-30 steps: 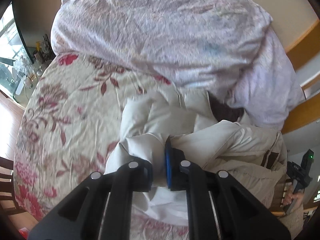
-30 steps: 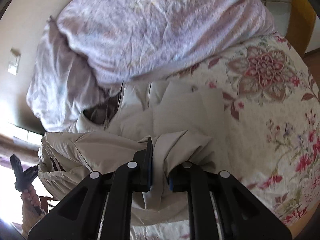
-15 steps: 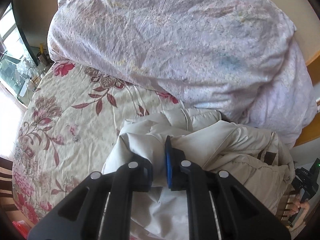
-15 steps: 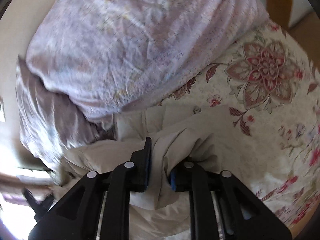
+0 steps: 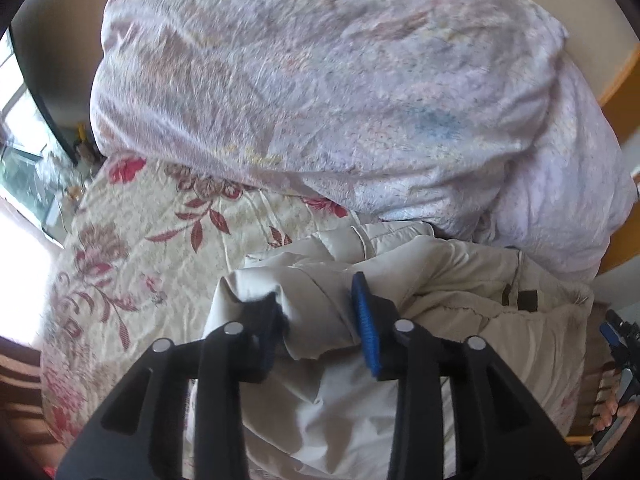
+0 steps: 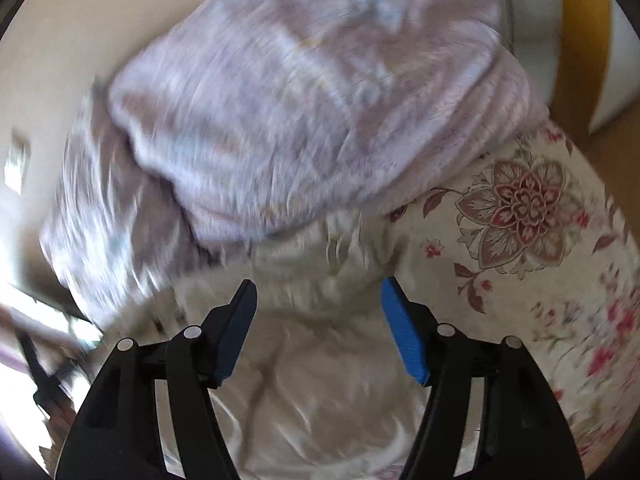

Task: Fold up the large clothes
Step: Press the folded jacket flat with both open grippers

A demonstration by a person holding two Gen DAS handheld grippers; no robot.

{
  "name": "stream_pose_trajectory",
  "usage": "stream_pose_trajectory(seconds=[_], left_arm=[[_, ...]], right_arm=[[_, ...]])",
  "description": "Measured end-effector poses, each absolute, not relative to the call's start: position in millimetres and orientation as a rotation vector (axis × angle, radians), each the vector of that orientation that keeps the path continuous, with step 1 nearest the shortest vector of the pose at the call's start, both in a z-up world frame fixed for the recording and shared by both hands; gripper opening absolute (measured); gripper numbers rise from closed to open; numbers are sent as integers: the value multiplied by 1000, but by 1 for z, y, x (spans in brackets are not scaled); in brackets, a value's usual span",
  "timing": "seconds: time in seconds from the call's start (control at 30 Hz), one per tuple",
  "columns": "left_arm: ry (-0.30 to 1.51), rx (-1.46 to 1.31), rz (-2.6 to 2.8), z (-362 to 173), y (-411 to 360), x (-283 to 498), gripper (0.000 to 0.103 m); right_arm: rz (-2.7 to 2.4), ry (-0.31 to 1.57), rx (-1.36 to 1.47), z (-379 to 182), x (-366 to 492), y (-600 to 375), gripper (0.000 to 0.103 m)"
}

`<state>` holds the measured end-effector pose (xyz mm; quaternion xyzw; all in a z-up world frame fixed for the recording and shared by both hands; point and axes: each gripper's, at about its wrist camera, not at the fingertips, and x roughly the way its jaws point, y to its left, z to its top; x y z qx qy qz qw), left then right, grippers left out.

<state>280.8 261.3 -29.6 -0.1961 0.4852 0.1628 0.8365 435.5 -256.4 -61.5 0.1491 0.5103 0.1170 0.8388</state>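
Observation:
A cream padded jacket (image 5: 440,280) lies bunched on the floral bedspread (image 5: 152,248), its far edge against the quilt. My left gripper (image 5: 316,312) is open, its jaws apart, with a loose fold of the jacket lying between them. My right gripper (image 6: 316,312) is wide open and empty, just above the jacket (image 6: 320,360). The right wrist view is motion-blurred.
A big lilac quilt (image 5: 320,92) is heaped at the head of the bed, also in the right wrist view (image 6: 300,120). Bedspread (image 6: 520,240) lies bare to the right. A wooden headboard (image 5: 624,80) stands behind. A window and clutter (image 5: 24,184) are at the left.
Both grippers carried the jacket's edge toward the quilt, then opened and let it go. The jacket now lies folded over on itself.

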Motion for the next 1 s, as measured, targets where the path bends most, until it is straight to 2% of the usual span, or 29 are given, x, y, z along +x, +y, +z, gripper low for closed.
stream_pose_trajectory(seconds=[0.1, 0.13, 0.17, 0.2, 0.23, 0.37, 0.47, 0.67, 0.8, 1.0], left_arm=[[1000, -397, 354, -21, 261, 279, 40], [983, -404, 364, -18, 263, 278, 45], [960, -401, 383, -14, 265, 276, 52], [920, -370, 432, -7, 267, 274, 70], [882, -348, 457, 1, 268, 271, 76], [833, -280, 435, 21, 262, 266, 76], [844, -148, 365, 17, 227, 257, 76], [940, -81, 203, -26, 161, 236, 76], [1009, -80, 210, -62, 152, 242, 76], [1021, -106, 273, -79, 159, 266, 76]], right_arm=[[271, 1087, 191, -73, 416, -242, 66], [274, 1087, 172, -75, 412, -240, 66], [284, 1091, 141, -79, 407, -235, 66], [291, 1092, 120, -81, 404, -232, 66], [295, 1090, 98, -83, 399, -229, 66], [312, 1072, 41, -85, 388, -220, 66], [329, 1065, -3, -88, 379, -212, 66], [320, 1073, -54, -103, 374, -200, 66], [284, 1084, -60, -115, 379, -196, 66], [218, 1096, -70, -132, 396, -192, 66]])
